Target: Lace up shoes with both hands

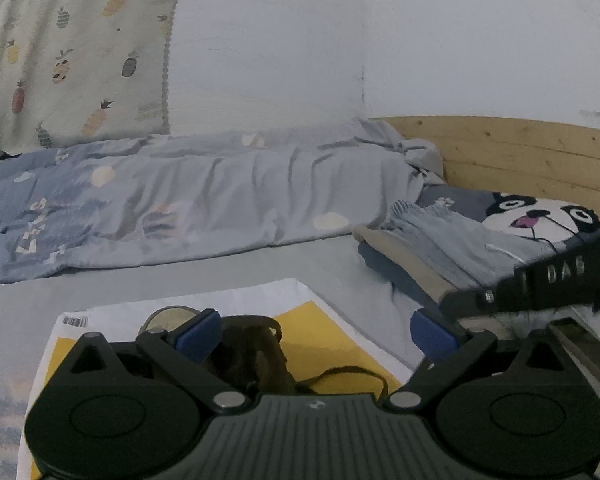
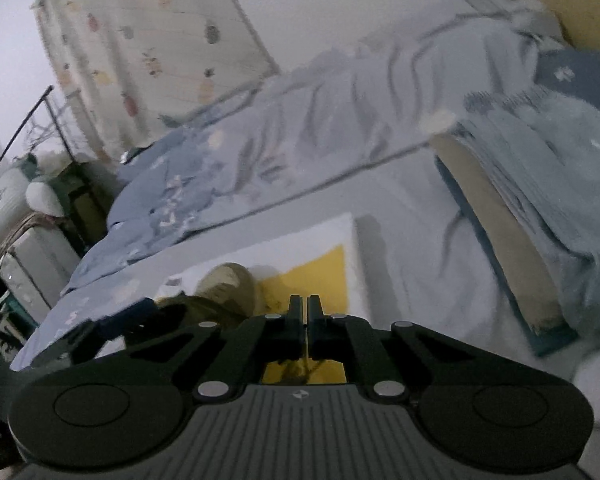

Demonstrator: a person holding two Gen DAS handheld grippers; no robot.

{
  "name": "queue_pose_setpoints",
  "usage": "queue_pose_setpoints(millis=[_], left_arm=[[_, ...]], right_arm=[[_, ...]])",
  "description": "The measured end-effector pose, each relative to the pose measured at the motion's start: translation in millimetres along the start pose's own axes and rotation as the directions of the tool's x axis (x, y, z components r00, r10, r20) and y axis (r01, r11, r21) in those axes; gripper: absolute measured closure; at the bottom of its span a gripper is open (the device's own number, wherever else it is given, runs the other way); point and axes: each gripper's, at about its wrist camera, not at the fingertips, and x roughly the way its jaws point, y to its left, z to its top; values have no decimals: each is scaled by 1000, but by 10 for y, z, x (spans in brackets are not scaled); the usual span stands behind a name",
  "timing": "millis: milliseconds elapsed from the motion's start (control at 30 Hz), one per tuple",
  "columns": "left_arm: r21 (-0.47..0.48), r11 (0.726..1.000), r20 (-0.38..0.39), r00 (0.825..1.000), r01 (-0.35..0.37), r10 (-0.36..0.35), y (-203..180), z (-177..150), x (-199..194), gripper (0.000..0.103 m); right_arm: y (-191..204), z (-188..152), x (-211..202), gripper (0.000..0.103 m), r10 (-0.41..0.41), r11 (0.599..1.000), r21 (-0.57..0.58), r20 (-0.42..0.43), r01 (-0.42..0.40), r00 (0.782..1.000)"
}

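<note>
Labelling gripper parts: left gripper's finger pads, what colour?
Blue pads, clearest in the left wrist view.

A bed (image 1: 308, 264) with a pale sheet is seen across the middle of both frames. A white and yellow sheet of paper (image 1: 332, 320) is laid on it at lower centre, and a shoe (image 2: 228, 284) is set on that paper. A crumpled blue duvet (image 1: 188, 200) is spread along the far side. Folded clothes (image 1: 432, 252) are stacked at right, beside a dog-face pillow (image 1: 540, 216).
</note>
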Motion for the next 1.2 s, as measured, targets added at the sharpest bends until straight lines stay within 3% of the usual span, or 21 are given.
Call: queue_pose_setpoints(millis=[300,633,767,967,1133,1200], left_arm=[[52,997,6,999,53,-54,15,-26,-95,1],[87,992,-9,996,87,-87,8,-29,-144,45],[90,991,-22,995,94,-93,29,-29,-150,56],[4,1000,7,1000,24,-24,235,18,-200,52],[-152,988,51,998,-33,41,546,96,-263,28],[-186,982,59,997,-44,56,624,124,-276,25]], right_arm=[[287,103,11,101,85,996,-36,22,-84,996],[476,90,78,101,155,987,-34,-4,-155,988],[508,75,102,101,152,987,-49,-4,-152,988],[352,47,148,97,65,995,-73,-17,-66,998],[289,-131,250,86,59,972,-216,-146,-90,988],[306,-232,274,83,61,955,-276,-190,-113,980]])
